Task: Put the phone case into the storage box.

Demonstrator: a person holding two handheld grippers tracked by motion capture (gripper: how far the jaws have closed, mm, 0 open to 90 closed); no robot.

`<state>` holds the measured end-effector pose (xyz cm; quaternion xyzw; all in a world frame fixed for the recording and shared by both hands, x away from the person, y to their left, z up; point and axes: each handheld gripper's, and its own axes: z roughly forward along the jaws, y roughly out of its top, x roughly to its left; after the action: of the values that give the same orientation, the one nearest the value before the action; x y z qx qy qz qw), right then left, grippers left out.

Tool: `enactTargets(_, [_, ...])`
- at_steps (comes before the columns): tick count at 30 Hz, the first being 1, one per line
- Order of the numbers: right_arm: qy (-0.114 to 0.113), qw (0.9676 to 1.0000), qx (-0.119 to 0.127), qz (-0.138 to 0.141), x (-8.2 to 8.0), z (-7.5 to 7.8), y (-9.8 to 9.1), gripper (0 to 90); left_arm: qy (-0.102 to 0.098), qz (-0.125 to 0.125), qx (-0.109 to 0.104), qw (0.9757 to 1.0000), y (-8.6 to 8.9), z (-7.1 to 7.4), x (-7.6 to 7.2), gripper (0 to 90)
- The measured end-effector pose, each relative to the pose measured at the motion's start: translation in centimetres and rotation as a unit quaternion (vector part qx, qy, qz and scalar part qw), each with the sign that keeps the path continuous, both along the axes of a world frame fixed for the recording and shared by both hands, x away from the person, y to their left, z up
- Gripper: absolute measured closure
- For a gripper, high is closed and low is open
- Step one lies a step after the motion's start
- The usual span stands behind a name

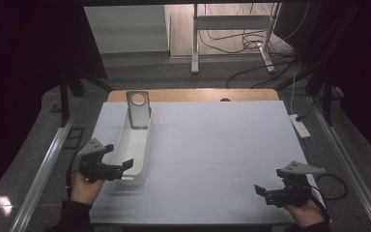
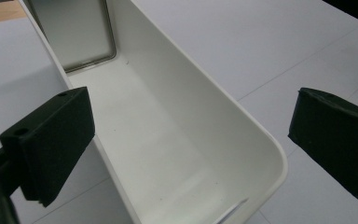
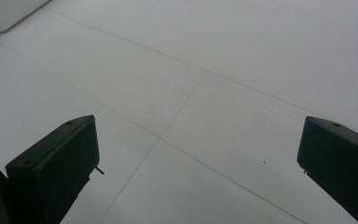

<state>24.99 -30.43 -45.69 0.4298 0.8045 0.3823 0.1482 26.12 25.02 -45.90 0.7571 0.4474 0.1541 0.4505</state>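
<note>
White bin (image 1: 134, 145), long and narrow, lies at the table's (image 1: 212, 145) left with a metal plate (image 1: 138, 109) propped at its far end. Left gripper (image 2: 186, 140) view: jaws spread astride the near wall, placed to grip it. Right gripper (image 3: 198, 172) view: jaws spread over bare table, idle.

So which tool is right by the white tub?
The left tool, its jaws open over the white tub's near end. The right tool hangs over bare table, far off.
</note>
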Motion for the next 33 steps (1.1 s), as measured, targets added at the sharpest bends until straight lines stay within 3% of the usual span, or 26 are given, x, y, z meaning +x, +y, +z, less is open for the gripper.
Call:
enactTargets(16, [0.001,1.0000,0.000,-0.001,0.0,0.0,0.0,0.0,0.003,0.007,0.017,0.9998,0.3,-0.1,-1.6,0.9])
enactTargets(33, [0.000,1.0000,0.000,-0.002,0.0,0.0,0.0,0.0,-0.002,0.020,0.012,0.9997,1.1,-0.2,-3.0,0.6])
